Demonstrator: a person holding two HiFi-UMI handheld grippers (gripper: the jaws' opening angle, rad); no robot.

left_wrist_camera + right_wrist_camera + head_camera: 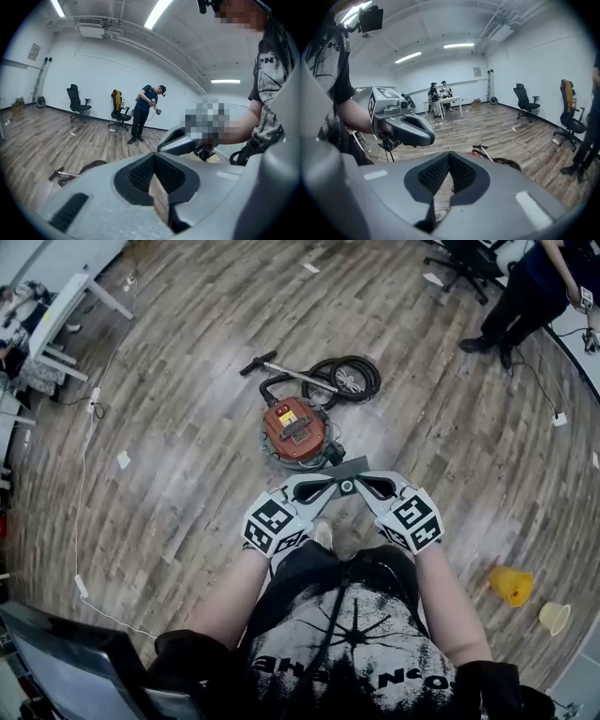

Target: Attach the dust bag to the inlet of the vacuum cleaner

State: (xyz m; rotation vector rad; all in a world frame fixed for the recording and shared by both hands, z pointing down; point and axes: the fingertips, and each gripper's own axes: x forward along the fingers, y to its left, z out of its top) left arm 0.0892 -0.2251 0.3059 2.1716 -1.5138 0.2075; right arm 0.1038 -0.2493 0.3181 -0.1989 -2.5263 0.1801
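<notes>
Since both claws are closed on nothing, no grab has been made: left claw (330, 489) and right claw (366, 486) are held tip to tip in front of the person's chest. In each gripper view the pads are pressed together with only floor showing past them. Vacuum cleaner (295, 430), a red-orange canister, stands on the wood floor (169, 456) just ahead of the claw tips, with its hose (349, 378) coiled beyond it. Dust bag not clearly seen. A flat dark grey piece (343, 468) just beside the canister and right by the claw tips may be the bag or its collar, cannot tell. Inlet not visible from above. Judgement: the bag should be light and floppy, its body soft and easy to crush or tear, and the collar round the opening stiff. So pinch the collar edge, not the body, and keep the opening square to the inlet. Canister looks heavy but probably sits on wheels and may roll when pushed, so one claw likely has to brace it. Yellow cup (511, 585) lies off to the right, well apart, not in the way.
</notes>
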